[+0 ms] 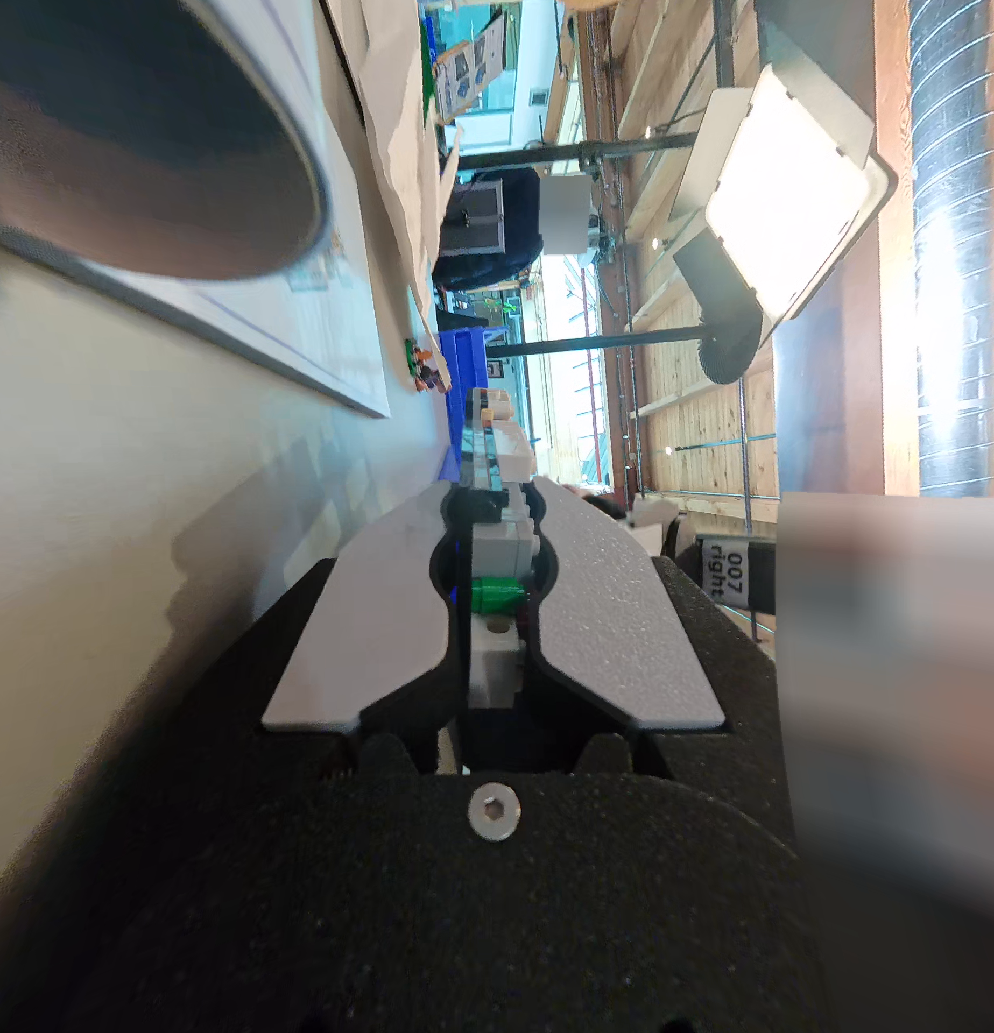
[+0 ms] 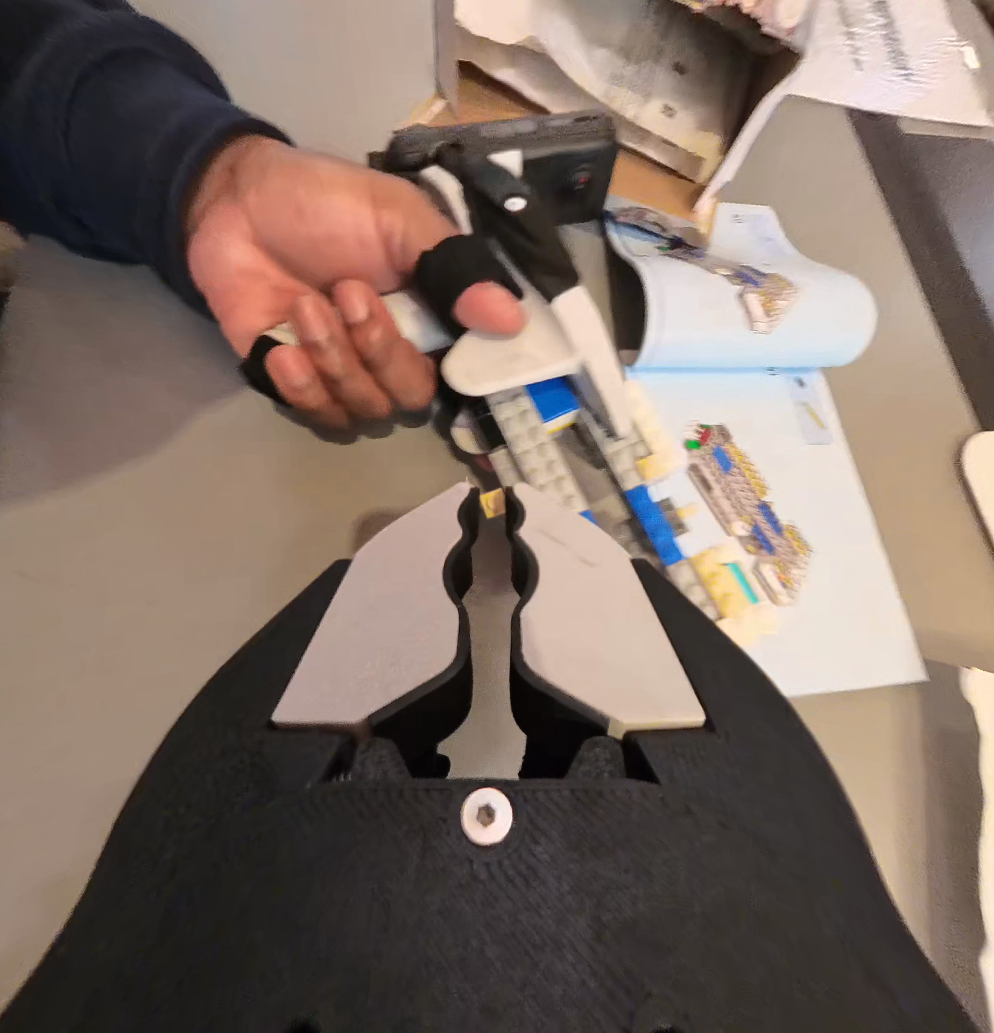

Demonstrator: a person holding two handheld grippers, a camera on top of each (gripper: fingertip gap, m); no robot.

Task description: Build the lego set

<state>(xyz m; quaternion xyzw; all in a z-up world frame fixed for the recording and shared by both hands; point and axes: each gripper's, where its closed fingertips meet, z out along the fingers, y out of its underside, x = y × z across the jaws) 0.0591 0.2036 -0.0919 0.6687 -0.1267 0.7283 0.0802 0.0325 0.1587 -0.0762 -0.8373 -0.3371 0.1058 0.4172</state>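
A: Surface and room?

B: Grey table [image 2: 148, 559]. On it: an open booklet [image 2: 763, 503], a torn cardboard box [image 2: 623, 84], loose papers. The left wrist view is turned on its side: timber ceiling, a lit lamp [image 1: 785, 195], a silver duct [image 1: 958, 251], a blue bin [image 1: 461, 363] far off.

A: Hard to make out?

B: Motion blur on both views. A dark round shape at the left view's upper corner is unreadable. A smeared patch covers its right edge.

A: Your hands?

B: Your left hand [image 2: 315, 279], dark sleeve, grips its handle above the table. The left gripper [image 1: 491, 503] has its fingers clamped on a brick model [image 2: 595, 475] of grey, white and blue, which sticks out past the tips over the booklet. The right gripper [image 2: 490, 497] sits just beside the model, fingers nearly closed, pinching a small yellow brick [image 2: 491, 506] at the tips.
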